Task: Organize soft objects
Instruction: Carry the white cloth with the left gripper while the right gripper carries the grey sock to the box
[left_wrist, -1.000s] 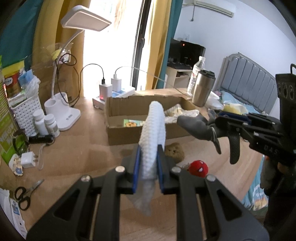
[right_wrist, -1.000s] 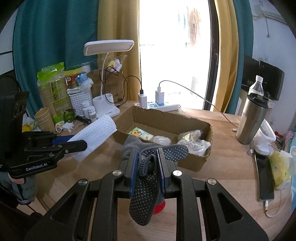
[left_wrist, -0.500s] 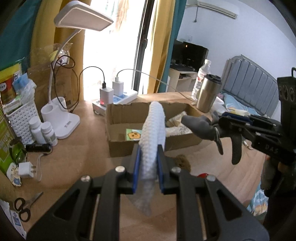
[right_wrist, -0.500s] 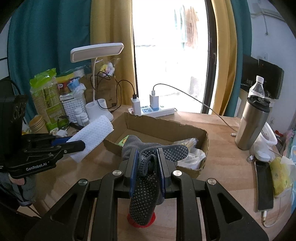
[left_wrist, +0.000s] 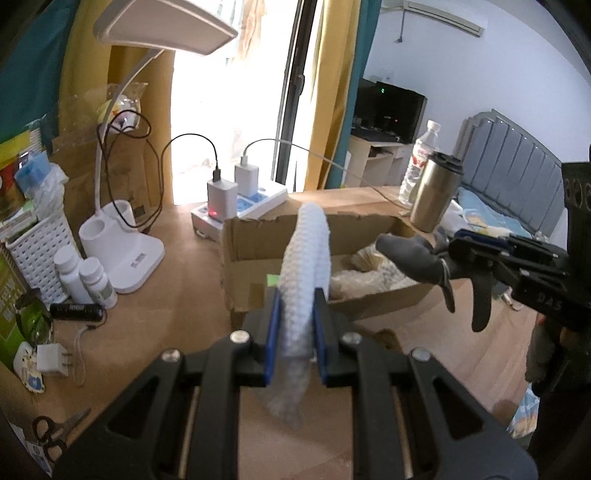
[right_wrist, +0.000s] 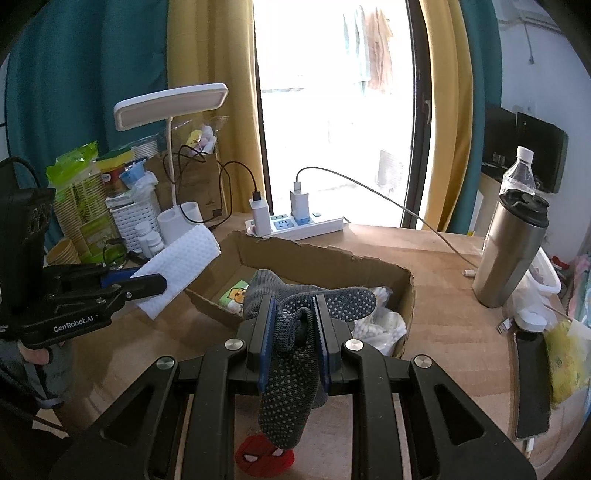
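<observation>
Black gripper (right_wrist: 291, 332) (blue pads, silver screws)

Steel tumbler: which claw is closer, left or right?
Right. The right claw, shut on the grey sock, is over the cardboard box, on the side where the steel tumbler stands. The left claw, holding the white cloth, is off the box's opposite end.

Two grippers (left_wrist: 295, 325) (right_wrist: 293, 332), one box (right_wrist: 317, 258), two chargers (right_wrist: 258, 216), two pill bottles (left_wrist: 83, 278), one tumbler (right_wrist: 511, 251)
</observation>
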